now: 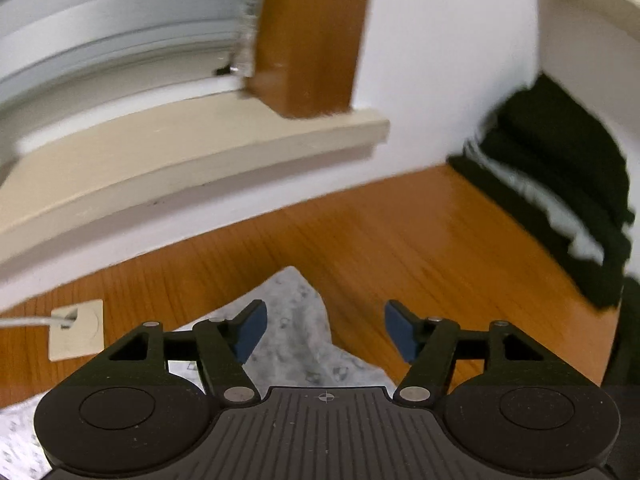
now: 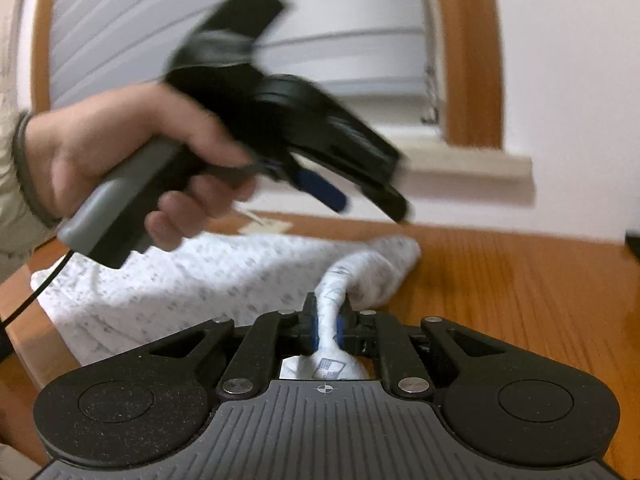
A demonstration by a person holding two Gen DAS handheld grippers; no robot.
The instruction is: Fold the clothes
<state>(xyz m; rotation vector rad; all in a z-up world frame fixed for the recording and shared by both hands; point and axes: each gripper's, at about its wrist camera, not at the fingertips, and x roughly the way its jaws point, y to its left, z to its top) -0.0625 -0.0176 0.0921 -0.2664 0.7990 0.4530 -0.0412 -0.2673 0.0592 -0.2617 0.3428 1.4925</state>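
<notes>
A white garment with a small grey print [image 2: 168, 292] lies on the wooden table [image 2: 520, 300]. My right gripper [image 2: 327, 330] is shut on a bunched edge of that cloth, which runs up between its blue pads. In the left wrist view a peak of the same white garment [image 1: 294, 320] lies under my left gripper [image 1: 324, 330], whose blue pads [image 1: 250, 334] stand wide apart with nothing between them. From the right wrist view the left gripper [image 2: 360, 196] hangs above the cloth, held by a person's hand [image 2: 120, 152].
A pile of dark folded clothes [image 1: 560, 184] with some white in it sits at the table's far right against the wall. A beige windowsill [image 1: 180, 168] and wooden window frame [image 1: 312, 40] run behind the table. A beige socket plate [image 1: 76, 330] with a white cable lies at left.
</notes>
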